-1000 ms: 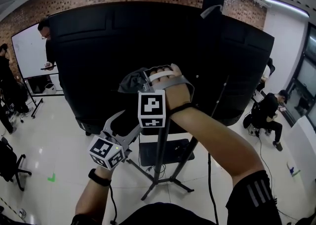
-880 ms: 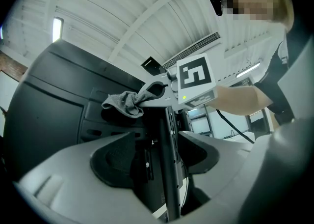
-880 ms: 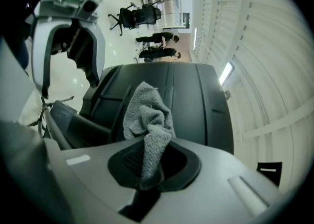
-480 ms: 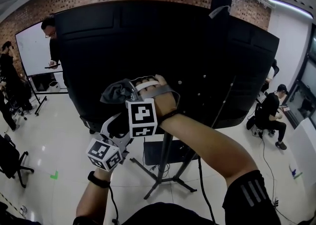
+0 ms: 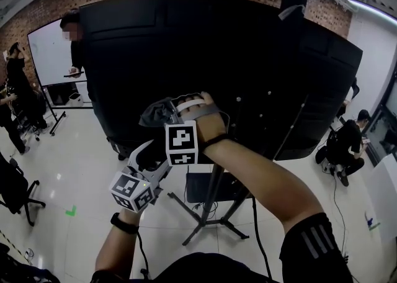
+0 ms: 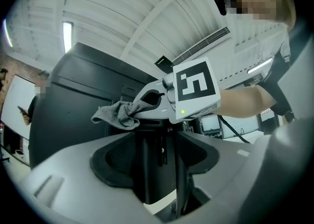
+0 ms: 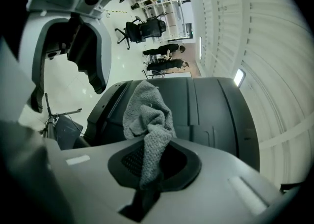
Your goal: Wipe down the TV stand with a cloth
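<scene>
bright ceiling strip lights | strong fisheye edges | near parts blurred

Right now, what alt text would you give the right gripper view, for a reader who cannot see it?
The right gripper is shut on a grey cloth, which sticks up from its jaws in front of a large black panel. At upper left, the left gripper is open, with a pale floor and an office chair beyond it.

Black white-striped sleeve (image 5: 313, 243); seemingly black wristband (image 5: 124, 223).
</scene>
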Available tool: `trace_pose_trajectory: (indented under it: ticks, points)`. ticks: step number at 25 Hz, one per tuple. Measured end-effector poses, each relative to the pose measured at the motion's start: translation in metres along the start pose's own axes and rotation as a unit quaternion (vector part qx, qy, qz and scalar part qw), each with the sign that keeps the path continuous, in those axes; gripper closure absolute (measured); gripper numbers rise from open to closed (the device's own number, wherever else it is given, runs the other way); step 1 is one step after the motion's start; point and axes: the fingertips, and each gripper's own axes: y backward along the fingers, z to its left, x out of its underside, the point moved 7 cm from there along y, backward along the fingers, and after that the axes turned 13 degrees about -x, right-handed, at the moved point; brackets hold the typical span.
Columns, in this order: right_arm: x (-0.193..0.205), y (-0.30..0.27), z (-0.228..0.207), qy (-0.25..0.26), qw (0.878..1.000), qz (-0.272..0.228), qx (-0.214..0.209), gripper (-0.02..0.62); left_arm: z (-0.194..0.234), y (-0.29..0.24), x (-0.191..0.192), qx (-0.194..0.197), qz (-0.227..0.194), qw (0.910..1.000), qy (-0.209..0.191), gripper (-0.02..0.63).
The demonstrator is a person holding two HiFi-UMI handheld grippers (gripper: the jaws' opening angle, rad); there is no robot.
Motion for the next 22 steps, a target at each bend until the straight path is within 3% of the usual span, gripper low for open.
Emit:
trace_pose_trajectory:
  ticks: [15, 18, 22]
  points:
    - [0.062, 0.023, 0.021, -0.008, 0.997, 0.079, -0.002, 0.569, -0.038, -0.034, 0.009, 0.057, 0.007, 0.9983, 0.009, 0.310]
    - [0.064, 0.033, 0.022, -0.022, 0.998, 0.051, 0.008, 0.569, -0.042, -0.036, 0.010, 0.059, 0.008, 0.9982, 0.011, 0.310]
    - [0.065, 0.062, 0.020, -0.076, 0.996, -0.024, 0.027, 0.569, -0.048, -0.039, 0.007, 0.061, 0.004, 0.9981, 0.010, 0.310]
